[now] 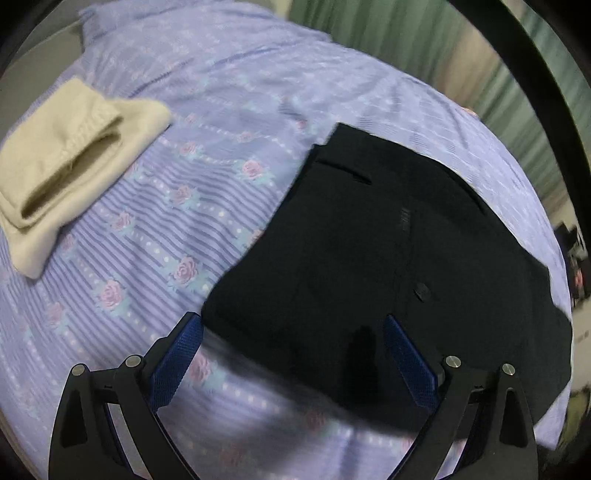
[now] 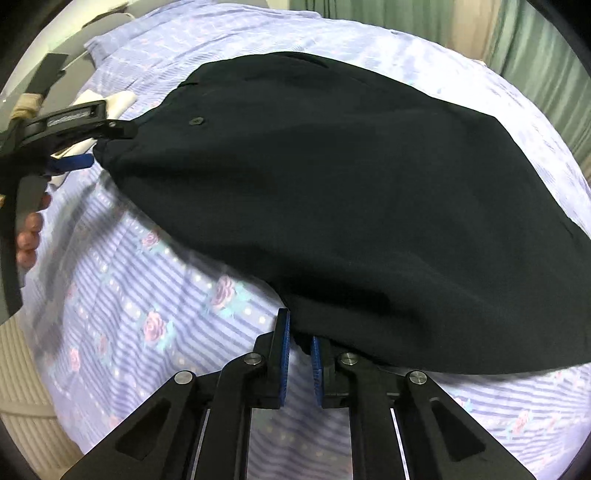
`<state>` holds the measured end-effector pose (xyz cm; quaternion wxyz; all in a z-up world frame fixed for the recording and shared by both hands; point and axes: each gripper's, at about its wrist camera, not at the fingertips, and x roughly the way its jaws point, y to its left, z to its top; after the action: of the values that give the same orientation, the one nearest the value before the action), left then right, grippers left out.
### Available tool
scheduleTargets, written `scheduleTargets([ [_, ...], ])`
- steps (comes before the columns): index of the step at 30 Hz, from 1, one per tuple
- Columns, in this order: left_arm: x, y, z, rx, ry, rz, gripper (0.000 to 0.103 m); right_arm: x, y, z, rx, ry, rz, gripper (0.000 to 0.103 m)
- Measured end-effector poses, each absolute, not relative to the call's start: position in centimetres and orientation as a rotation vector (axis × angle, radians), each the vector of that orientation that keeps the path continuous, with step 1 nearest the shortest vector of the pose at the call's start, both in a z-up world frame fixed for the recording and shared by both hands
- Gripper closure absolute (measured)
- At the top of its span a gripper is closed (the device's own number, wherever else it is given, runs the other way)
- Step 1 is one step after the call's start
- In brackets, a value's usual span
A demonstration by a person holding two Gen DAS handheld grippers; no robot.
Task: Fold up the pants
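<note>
Black pants point(image 1: 373, 258) lie folded on a lilac floral bedsheet point(image 1: 155, 236); a button and a pocket slit show. My left gripper point(image 1: 291, 328) is open, its blue pads either side of the pants' near edge, holding nothing. In the right wrist view the pants point(image 2: 351, 192) fill the middle. My right gripper point(image 2: 300, 332) is nearly closed on the pants' near edge, with black cloth between the blue pads. The left gripper point(image 2: 92, 147) shows at the pants' far left corner.
A folded cream garment point(image 1: 70, 162) lies on the sheet at the left. Green curtains point(image 1: 406, 33) hang behind the bed. The bed's edge drops off at the right point(image 1: 561, 295). A person's fingers point(image 2: 29, 236) hold the left gripper's handle.
</note>
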<state>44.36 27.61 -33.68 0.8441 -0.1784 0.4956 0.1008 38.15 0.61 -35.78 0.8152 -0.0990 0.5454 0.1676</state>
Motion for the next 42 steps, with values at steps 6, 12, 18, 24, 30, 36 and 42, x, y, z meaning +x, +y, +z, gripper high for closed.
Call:
scheduleTargets([
  [6, 43.9, 28.2, -33.8, -0.348, 1.025, 0.31, 0.065, 37.6, 1.9, -35.3, -0.223, 1.169, 0.301, 0.091],
  [12, 42.7, 28.2, -34.4, -0.259, 1.044, 0.31, 0.065, 36.5, 2.0, -34.2, -0.274, 1.169, 0.321, 0.091],
  [18, 43.4, 28.4, -34.6, -0.219, 1.068, 0.298, 0.05, 37.4, 2.0, -35.6, -0.25, 1.243, 0.292, 0.092],
  [24, 41.7, 27.7, -30.4, -0.074, 1.057, 0.28, 0.023, 36.4, 1.3, -32.8, -0.183, 1.218, 0.252, 0.067],
  [30, 38.8, 25.3, -21.7, 0.033, 0.957, 0.119, 0.015, 34.6, -0.9, -25.4, -0.048, 1.12, 0.192, 0.047],
  [36, 37.2, 22.2, -15.1, 0.124, 0.895, -0.018, 0.012, 31.2, -3.3, -17.1, 0.042, 1.026, 0.094, 0.045],
  [42, 35.1, 18.5, -13.3, 0.191, 0.861, -0.167, 0.011, 28.6, -7.7, -11.6, 0.138, 0.973, -0.006, 0.045],
])
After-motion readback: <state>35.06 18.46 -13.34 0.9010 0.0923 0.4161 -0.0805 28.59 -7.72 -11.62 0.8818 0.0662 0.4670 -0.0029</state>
